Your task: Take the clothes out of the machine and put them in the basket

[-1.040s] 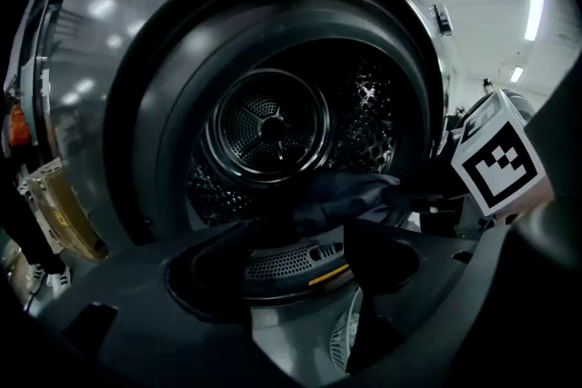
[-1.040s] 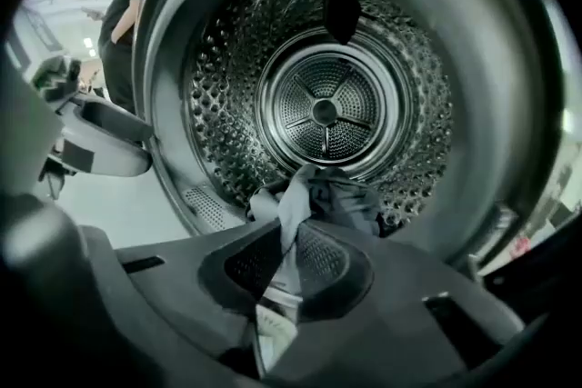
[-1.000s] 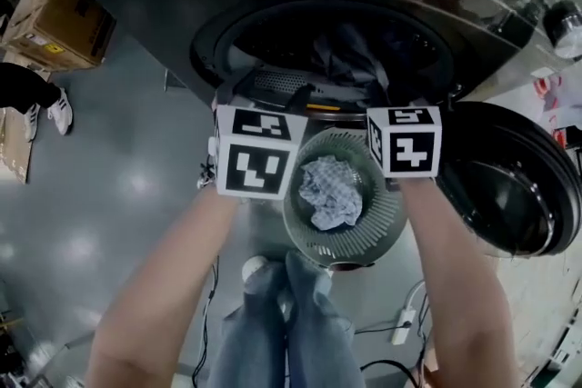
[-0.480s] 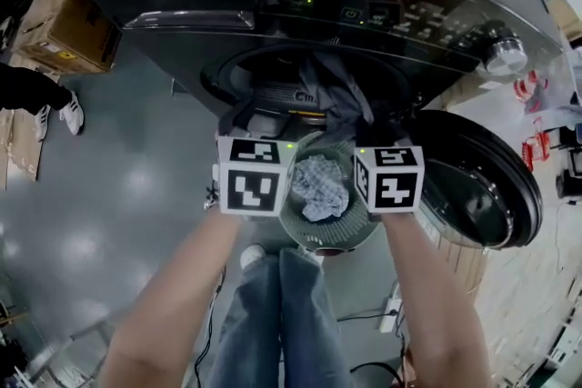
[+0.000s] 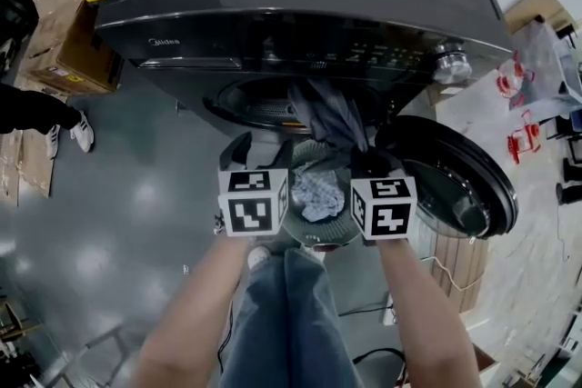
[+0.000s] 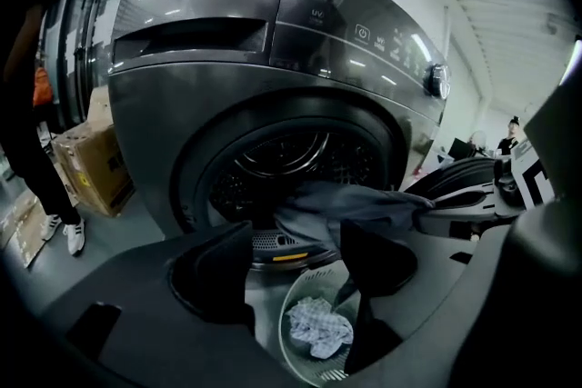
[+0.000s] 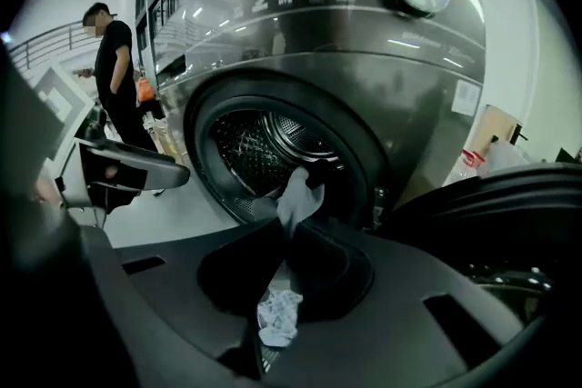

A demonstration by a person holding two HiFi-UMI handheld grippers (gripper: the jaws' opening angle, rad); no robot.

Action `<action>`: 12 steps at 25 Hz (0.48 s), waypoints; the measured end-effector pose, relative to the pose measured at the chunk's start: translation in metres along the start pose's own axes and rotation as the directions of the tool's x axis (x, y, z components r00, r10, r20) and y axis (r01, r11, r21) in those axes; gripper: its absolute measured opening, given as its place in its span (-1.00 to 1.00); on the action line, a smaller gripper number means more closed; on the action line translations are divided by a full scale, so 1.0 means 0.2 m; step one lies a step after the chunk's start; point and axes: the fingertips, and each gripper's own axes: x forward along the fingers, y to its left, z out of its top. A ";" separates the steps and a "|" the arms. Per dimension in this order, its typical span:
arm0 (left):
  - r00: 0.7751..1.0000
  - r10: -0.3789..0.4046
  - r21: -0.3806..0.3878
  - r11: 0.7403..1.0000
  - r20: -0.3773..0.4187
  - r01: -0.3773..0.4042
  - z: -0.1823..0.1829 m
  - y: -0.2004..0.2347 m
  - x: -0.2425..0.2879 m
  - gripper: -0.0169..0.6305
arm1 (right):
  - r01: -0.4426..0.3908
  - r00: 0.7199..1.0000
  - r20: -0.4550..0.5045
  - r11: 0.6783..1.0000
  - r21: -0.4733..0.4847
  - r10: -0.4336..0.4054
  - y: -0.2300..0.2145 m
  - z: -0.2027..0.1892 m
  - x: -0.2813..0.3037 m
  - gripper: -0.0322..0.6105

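Note:
A dark front-loading washing machine (image 5: 300, 4) has its drum mouth (image 5: 264, 100) open. A grey garment (image 5: 332, 118) stretches out of the drum to my right gripper (image 5: 368, 161), which is shut on its end. In the right gripper view the grey garment (image 7: 296, 194) runs from between the closed jaws of the right gripper (image 7: 284, 241) back to the drum. My left gripper (image 5: 259, 154) hangs beside it, open, and the left gripper (image 6: 296, 273) holds nothing. Below both stands a round slatted basket (image 5: 320, 241) holding a pale checked cloth (image 5: 316, 194), also visible as the cloth (image 6: 318, 327).
The round machine door (image 5: 455, 182) hangs open on the right. Cardboard boxes (image 5: 64, 23) stand at the far left, and someone's shoes (image 5: 68, 132) are near them. A person (image 7: 114, 77) stands at the left. Red objects (image 5: 518, 104) lie on the right.
Both grippers have risen and drawn back from the drum. The grey garment has come further out with the right gripper. The head view has tipped up to show the machine's top.

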 end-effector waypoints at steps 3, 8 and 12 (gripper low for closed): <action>1.000 0.003 -0.011 1.000 -0.011 -0.003 0.01 -0.03 -0.06 -0.02 | -0.005 1.000 -0.016 1.000 0.019 0.005 0.00 -0.02 -0.10 -0.79; 1.000 -0.003 0.000 1.000 -0.019 0.003 0.03 -0.06 -0.14 -0.02 | -0.018 0.999 -0.036 0.999 0.034 0.019 0.03 -0.05 -0.23 -0.79; 1.000 -0.015 0.037 0.999 -0.015 0.016 0.02 -0.09 -0.14 -0.02 | -0.037 0.997 -0.072 0.999 0.037 0.040 0.04 -0.13 -0.25 -0.79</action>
